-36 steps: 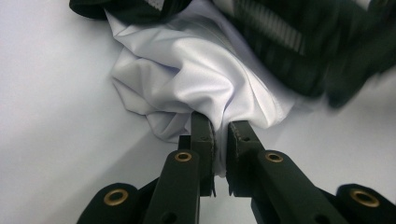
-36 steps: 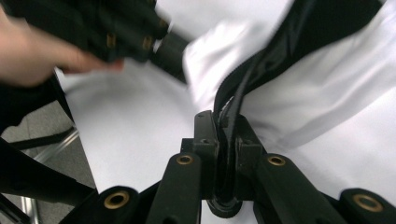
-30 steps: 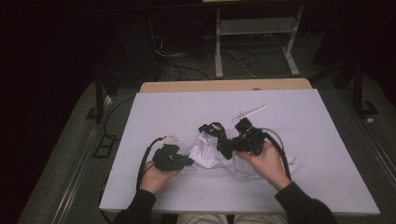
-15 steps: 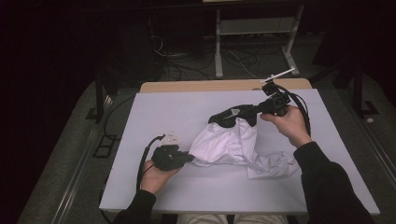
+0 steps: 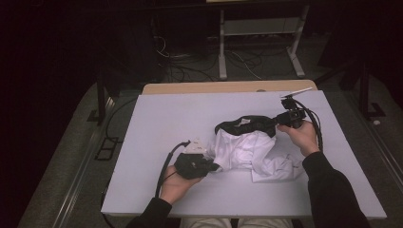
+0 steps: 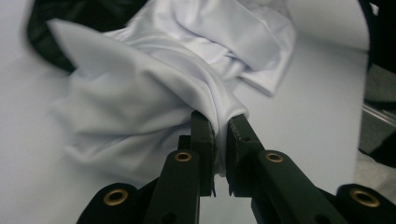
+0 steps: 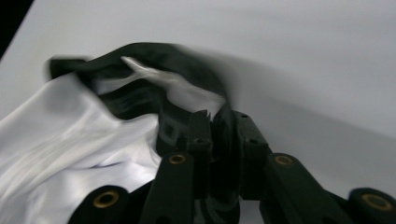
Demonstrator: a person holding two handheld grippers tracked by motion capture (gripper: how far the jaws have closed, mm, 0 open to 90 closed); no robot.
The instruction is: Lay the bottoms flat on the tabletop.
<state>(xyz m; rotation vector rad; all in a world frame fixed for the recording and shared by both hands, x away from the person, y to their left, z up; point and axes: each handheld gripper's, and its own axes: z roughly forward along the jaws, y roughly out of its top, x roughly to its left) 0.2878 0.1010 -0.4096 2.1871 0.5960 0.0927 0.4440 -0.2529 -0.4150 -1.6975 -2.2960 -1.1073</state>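
A white garment (image 5: 247, 151) with a black band (image 5: 243, 124) lies crumpled mid-table on the white board (image 5: 161, 118). At its near left corner my left gripper (image 5: 215, 166) is shut on a fold of the white cloth (image 6: 140, 93), which is pinched between the jaws of that gripper (image 6: 220, 122). At the right, my right gripper (image 5: 272, 121) holds the black band (image 7: 154, 56) stretched out from the cloth. The band sits between the jaws of that gripper (image 7: 219, 116), which have just been opening a little but still press on it.
A wooden tabletop edge (image 5: 209, 88) shows behind the board. Beyond it stand a white desk frame (image 5: 259, 45) and floor cables (image 5: 185, 71). A metal rail (image 5: 76, 190) runs along the floor at the left. Bare board lies left of the garment.
My right gripper swung from the garment's middle out to the far right, drawing the black band and spreading the cloth. My left gripper shifted slightly to the right, still gripping white cloth.
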